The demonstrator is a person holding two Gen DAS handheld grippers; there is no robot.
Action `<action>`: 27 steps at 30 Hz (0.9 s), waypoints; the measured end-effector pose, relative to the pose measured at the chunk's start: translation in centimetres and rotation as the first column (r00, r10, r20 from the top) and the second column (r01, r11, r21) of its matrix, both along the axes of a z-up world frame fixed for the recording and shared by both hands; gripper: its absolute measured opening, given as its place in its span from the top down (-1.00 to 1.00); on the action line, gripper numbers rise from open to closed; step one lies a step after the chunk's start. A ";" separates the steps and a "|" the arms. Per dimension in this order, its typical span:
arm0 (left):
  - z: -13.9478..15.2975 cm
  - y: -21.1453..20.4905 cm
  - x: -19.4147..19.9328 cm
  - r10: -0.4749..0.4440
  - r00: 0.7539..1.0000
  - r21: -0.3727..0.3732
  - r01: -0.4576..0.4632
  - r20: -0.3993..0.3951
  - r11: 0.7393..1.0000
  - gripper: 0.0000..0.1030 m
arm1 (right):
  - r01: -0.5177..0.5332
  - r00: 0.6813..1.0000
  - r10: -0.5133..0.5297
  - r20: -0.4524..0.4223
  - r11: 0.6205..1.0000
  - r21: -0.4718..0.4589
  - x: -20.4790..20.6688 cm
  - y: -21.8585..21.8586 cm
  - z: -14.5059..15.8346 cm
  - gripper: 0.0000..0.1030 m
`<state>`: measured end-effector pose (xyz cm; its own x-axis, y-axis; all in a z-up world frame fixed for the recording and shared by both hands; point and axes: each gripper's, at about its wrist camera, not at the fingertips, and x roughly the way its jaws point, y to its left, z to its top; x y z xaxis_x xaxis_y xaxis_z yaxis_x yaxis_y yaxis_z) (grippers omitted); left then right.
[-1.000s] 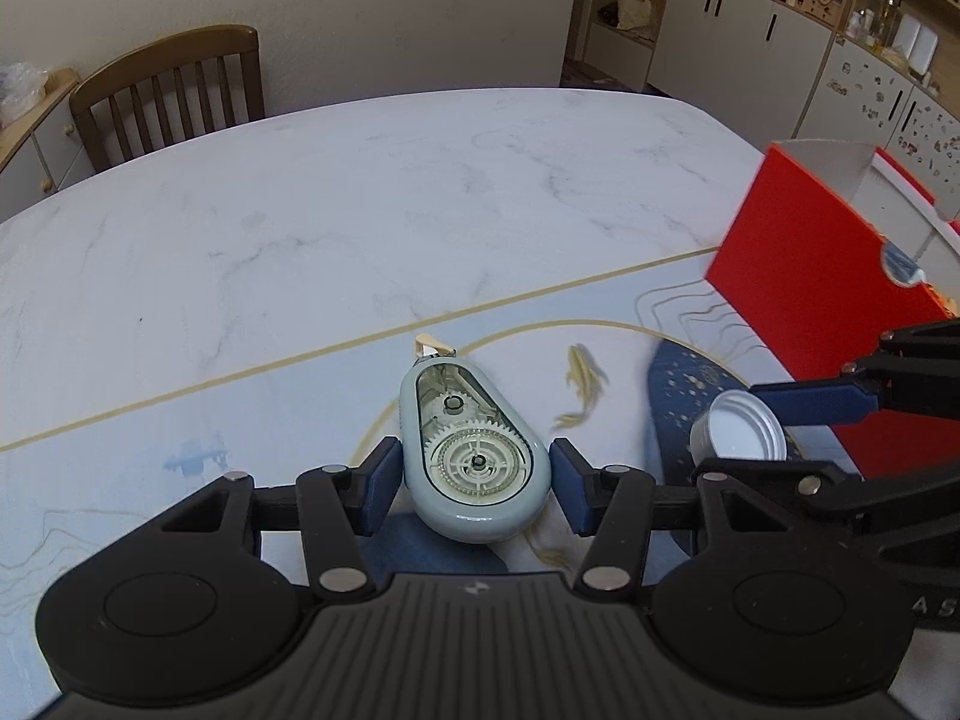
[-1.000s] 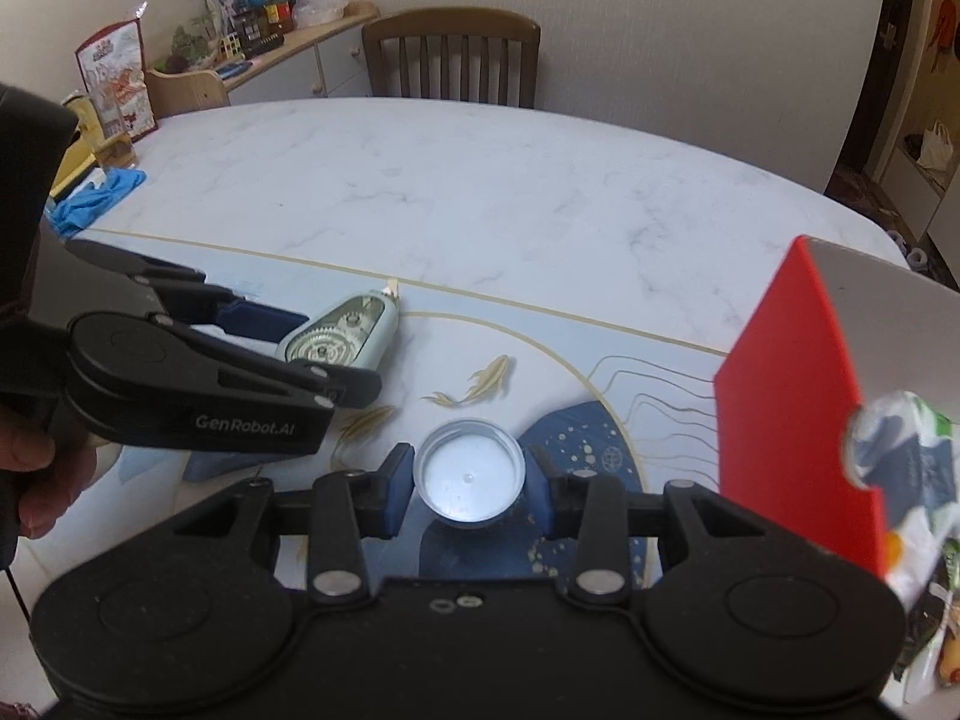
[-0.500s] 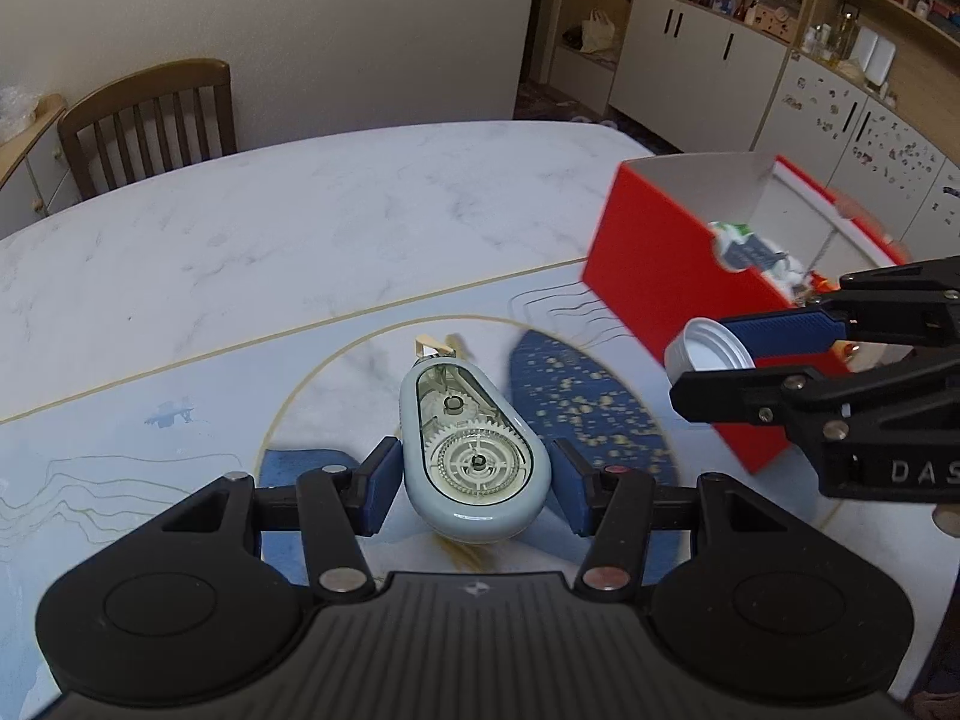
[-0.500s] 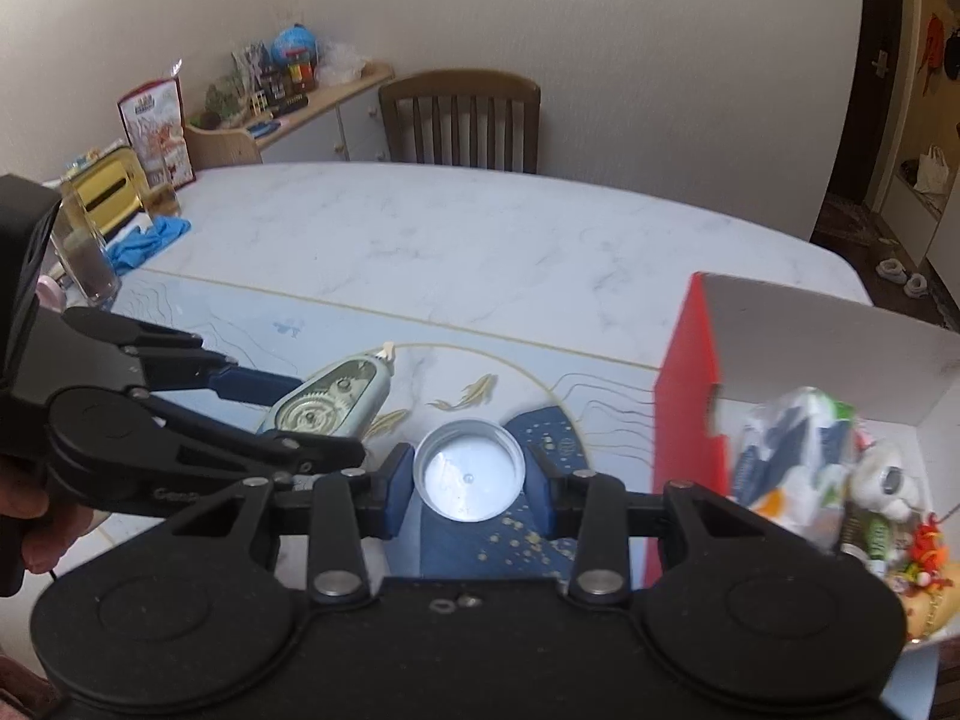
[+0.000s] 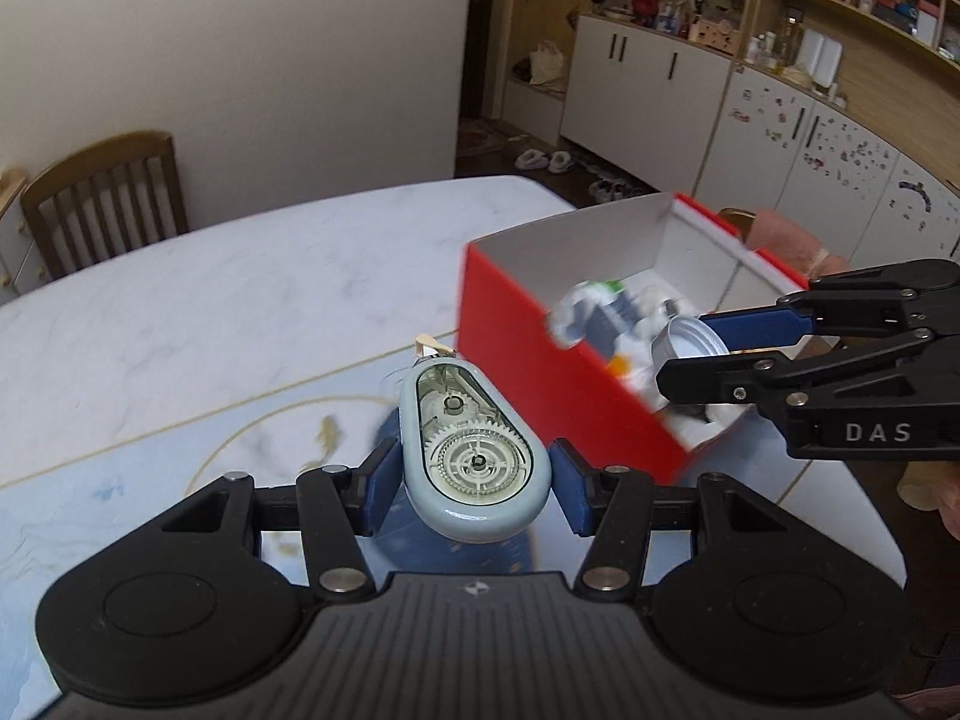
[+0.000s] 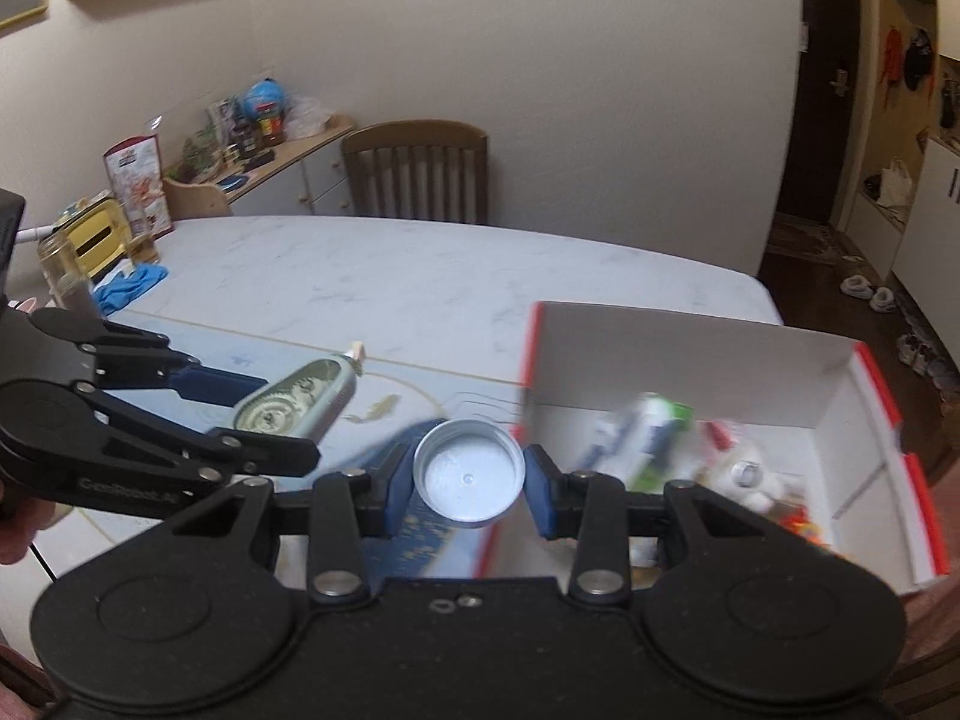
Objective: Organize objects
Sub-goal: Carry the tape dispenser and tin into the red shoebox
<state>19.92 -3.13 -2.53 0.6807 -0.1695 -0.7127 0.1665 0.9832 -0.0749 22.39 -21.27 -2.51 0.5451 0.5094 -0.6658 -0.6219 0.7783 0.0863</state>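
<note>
Tape dispenser point(image 5: 474, 456) clamped in left gripper point(image 5: 474, 480), long axis pointing forward, held above the table point(image 5: 240, 288) just short of the red box point(image 5: 522, 372). Lid point(image 6: 469, 474) pinched in right gripper point(image 6: 469, 483), at the box's near wall; right is nearer.

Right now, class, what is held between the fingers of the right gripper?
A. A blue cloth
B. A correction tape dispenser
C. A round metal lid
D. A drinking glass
C: in the right wrist view the right gripper is closed on a round metal lid, its blue fingers pressing both sides; the correction tape dispenser sits in the left gripper instead.
</note>
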 end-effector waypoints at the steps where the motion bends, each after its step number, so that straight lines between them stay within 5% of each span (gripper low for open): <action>1: 0.2 -0.7 0.2 -0.009 1.000 0.002 0.009 0.003 1.000 -0.02 | 0.008 1.000 -0.008 0.001 1.000 0.001 0.1 -0.7 0.0 0.27; 17: 0.3 -11.9 5.7 -0.139 0.990 0.048 0.139 0.005 0.989 -0.03 | 0.147 0.989 -0.146 0.019 0.989 -0.030 3.6 -11.1 -1.6 0.27; 27: -2.0 -16.2 10.7 -0.182 0.983 0.092 0.184 -0.031 0.979 -0.03 | 0.146 0.989 -0.148 -0.016 0.986 -0.079 7.0 -13.4 -3.9 0.27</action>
<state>30.58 -19.38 -4.52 0.6283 -0.2210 -0.7460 0.3435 0.9391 0.0111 29.43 -34.72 -6.37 0.5955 0.3715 -0.7123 -0.4987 0.8660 0.0348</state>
